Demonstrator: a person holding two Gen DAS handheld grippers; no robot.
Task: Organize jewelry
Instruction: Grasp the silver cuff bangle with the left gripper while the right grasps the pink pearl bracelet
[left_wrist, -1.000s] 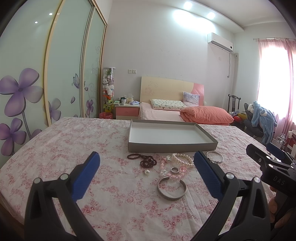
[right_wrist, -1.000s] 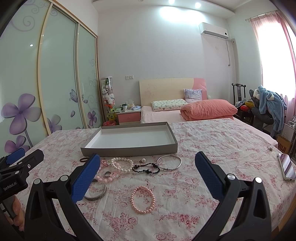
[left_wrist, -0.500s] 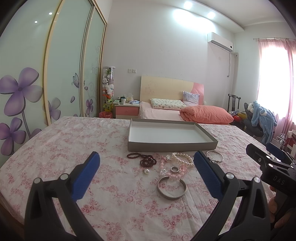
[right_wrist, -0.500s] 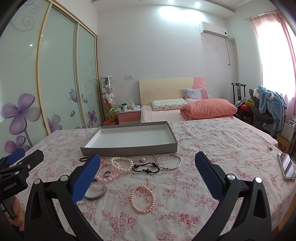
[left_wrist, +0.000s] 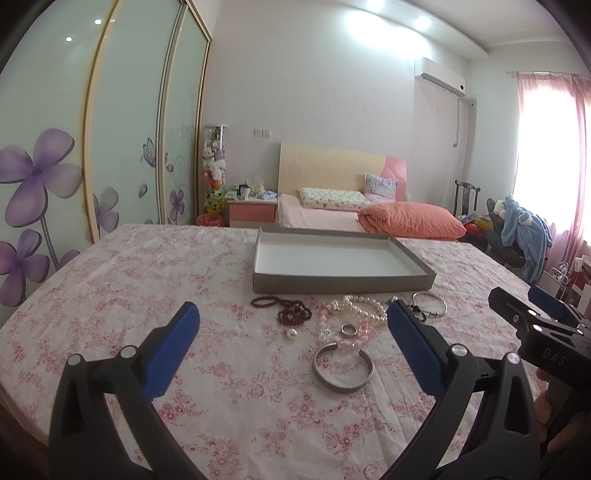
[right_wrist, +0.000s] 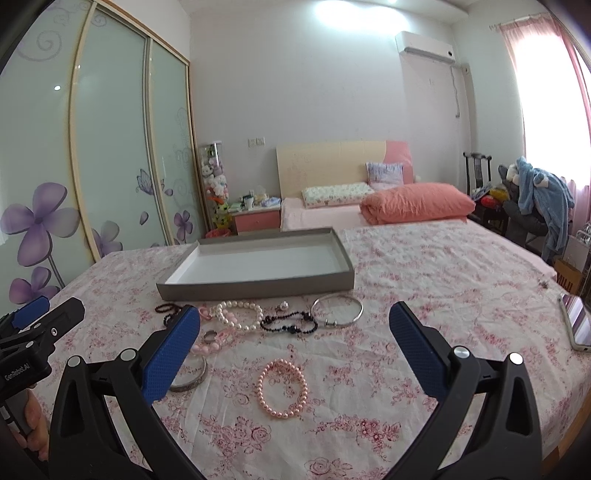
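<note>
An empty grey tray (left_wrist: 343, 283) (right_wrist: 255, 288) with a white floor sits on the floral tablecloth. Jewelry lies in front of it: a dark bead strand (left_wrist: 291, 310), a white pearl bracelet (left_wrist: 364, 308) (right_wrist: 240, 317), a silver cuff (left_wrist: 343, 367) (right_wrist: 190, 380), a ring (left_wrist: 349, 329), a thin silver bangle (right_wrist: 337, 312), a black bead bracelet (right_wrist: 290, 325) and a pink pearl bracelet (right_wrist: 282, 387). My left gripper (left_wrist: 291, 339) is open and empty above the cuff. My right gripper (right_wrist: 293, 339) is open and empty above the pink pearl bracelet.
A phone (right_wrist: 576, 325) lies near the table's right edge. A loose pearl (left_wrist: 291, 334) lies left of the ring. A bed (left_wrist: 369, 218), a nightstand (left_wrist: 253, 212) and a wardrobe (left_wrist: 92, 147) stand behind the table.
</note>
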